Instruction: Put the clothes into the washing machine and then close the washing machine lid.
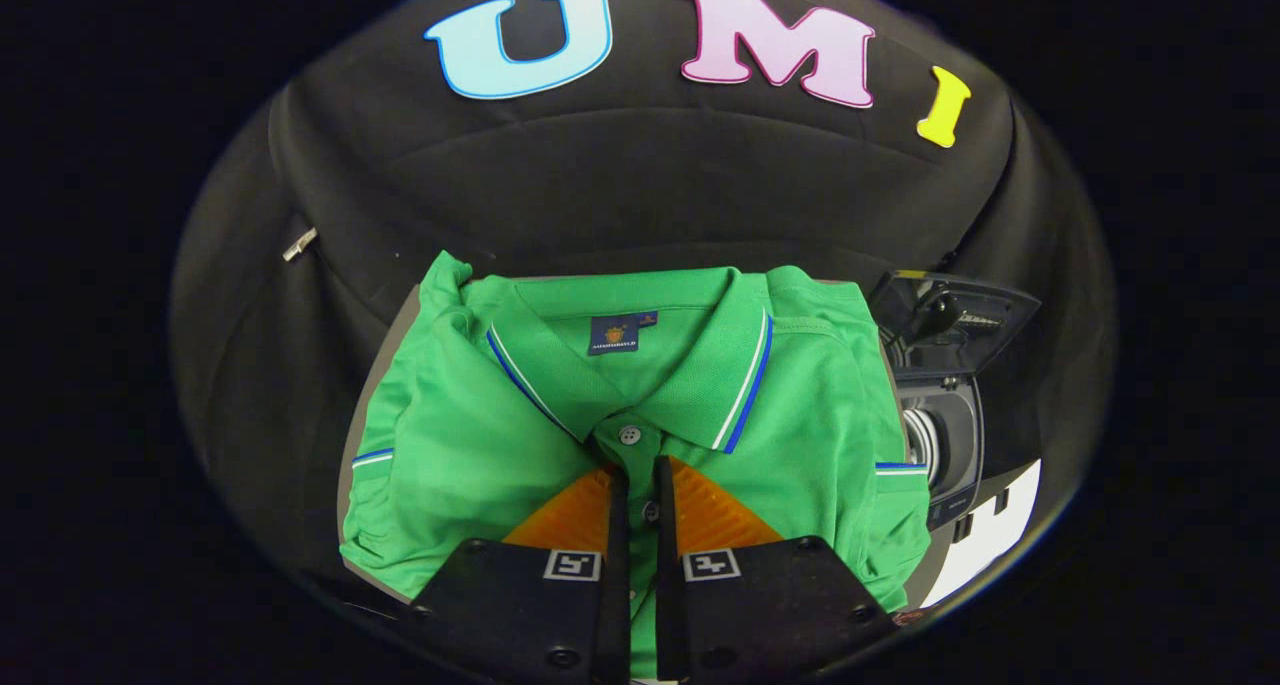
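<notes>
Now gripper (pixel 640 475) nearly closed on green polo shirt (pixel 470 435) placket — washing machine (pixel 950 405) beside.

You can't read the small dark blue neck label (pixel 612 334) inside the collar of the folded green polo shirt (pixel 480 435); its lettering is too small.

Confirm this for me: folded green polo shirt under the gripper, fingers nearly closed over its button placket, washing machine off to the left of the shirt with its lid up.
One thing is wrong: the washing machine stands to the right of the green polo shirt, not the left, as the gripper view shows. Its lid is indeed up. The gripper is over the button placket, fingers nearly closed with a narrow gap.
</notes>
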### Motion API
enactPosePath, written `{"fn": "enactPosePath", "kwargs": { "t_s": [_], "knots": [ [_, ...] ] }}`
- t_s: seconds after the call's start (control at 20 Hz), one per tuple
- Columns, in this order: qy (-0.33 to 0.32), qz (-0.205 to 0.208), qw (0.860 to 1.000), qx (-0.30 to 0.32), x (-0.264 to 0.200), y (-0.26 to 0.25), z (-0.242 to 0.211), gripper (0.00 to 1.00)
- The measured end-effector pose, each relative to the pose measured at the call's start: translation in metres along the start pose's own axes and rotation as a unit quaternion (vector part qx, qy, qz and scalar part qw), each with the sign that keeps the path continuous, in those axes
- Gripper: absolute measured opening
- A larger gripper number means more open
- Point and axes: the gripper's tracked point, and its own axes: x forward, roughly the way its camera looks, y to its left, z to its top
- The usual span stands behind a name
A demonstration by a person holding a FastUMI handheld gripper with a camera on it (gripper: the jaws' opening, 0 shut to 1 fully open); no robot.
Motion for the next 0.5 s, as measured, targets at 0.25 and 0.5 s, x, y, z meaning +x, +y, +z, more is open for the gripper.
{"fn": "enactPosePath", "kwargs": {
  "t_s": [0.25,0.5],
  "knots": [
    [-0.046,-0.006,0.998,-0.035,-0.003,0.002,0.003,0.1],
    [-0.087,-0.034,0.993,-0.068,-0.012,0.004,-0.002,0.05]
  ]
}}
